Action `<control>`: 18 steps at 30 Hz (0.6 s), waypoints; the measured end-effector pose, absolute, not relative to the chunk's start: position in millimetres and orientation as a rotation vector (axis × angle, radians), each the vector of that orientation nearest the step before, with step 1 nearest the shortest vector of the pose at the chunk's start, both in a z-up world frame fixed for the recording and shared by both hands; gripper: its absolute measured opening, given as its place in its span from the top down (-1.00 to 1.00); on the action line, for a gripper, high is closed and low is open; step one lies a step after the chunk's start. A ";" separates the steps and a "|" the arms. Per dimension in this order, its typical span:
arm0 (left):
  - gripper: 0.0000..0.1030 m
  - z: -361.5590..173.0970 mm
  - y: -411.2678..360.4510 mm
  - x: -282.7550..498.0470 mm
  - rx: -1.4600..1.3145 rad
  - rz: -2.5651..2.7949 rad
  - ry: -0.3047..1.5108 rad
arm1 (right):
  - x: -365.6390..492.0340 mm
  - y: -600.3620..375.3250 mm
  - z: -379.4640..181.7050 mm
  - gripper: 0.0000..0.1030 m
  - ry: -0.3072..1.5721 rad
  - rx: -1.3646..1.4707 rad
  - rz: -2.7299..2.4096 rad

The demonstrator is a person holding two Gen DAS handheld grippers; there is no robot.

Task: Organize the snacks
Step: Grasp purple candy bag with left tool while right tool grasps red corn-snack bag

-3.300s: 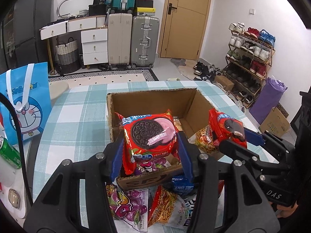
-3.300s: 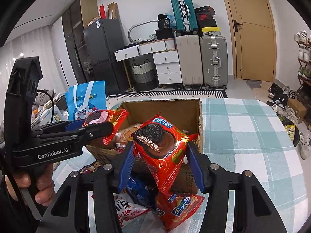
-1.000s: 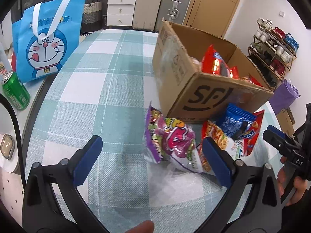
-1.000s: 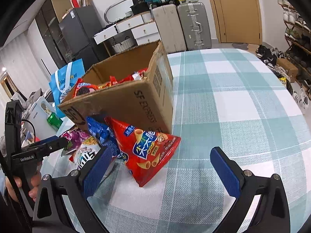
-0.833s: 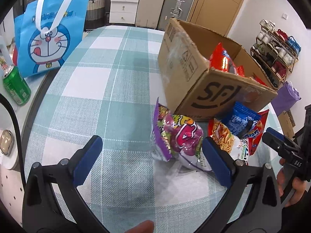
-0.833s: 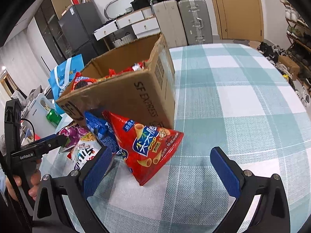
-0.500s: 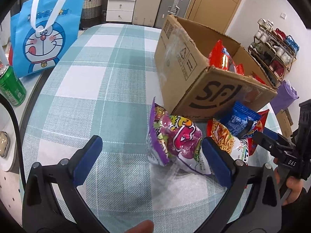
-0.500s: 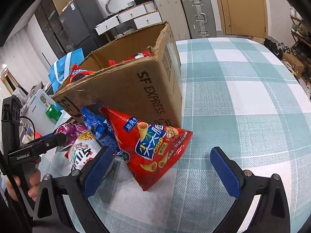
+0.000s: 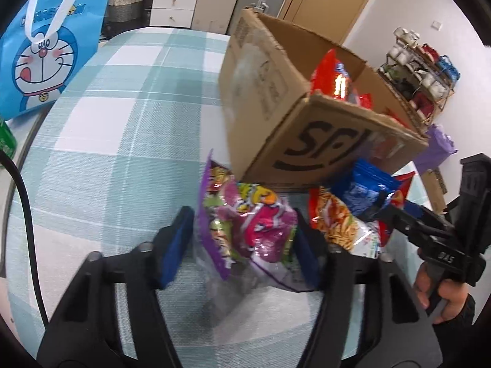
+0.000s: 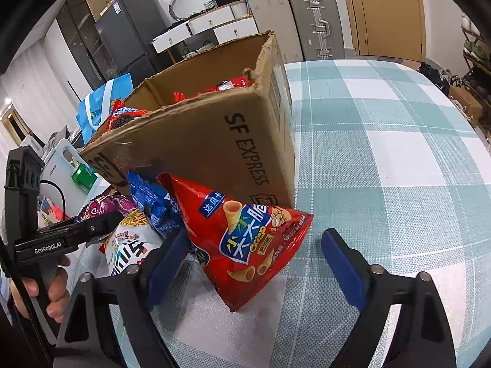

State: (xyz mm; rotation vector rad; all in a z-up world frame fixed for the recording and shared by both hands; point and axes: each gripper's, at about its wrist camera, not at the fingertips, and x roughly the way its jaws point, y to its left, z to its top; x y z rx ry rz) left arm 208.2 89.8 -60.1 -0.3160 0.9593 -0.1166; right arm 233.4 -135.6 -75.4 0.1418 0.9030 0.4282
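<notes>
Jaws astride purple snack bag [image 9: 245,224] (left gripper [image 9: 242,239]), cardboard box [image 9: 294,113] behind

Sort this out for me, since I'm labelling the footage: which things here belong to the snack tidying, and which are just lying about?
Belongs to the job:
brown cardboard box
purple candy bag
red cone-crisp bag
blue snack packet
noodle-snack packet
left claw
right claw

Lying about:
blue cartoon-cat tote bag
silver suitcase
shoe rack
</notes>
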 end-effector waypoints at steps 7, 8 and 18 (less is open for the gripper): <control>0.03 -55.9 83.8 201.2 -0.287 -0.118 0.943 | 232.5 -137.2 -75.8 -0.51 0.903 0.158 0.438; 0.03 -55.2 83.8 199.9 -0.287 -0.119 0.940 | 232.1 -136.6 -75.6 -0.46 0.903 0.158 0.444; 0.03 -44.1 85.2 183.6 -0.269 -0.094 0.901 | 223.3 -137.1 -72.8 -0.06 0.884 0.149 0.480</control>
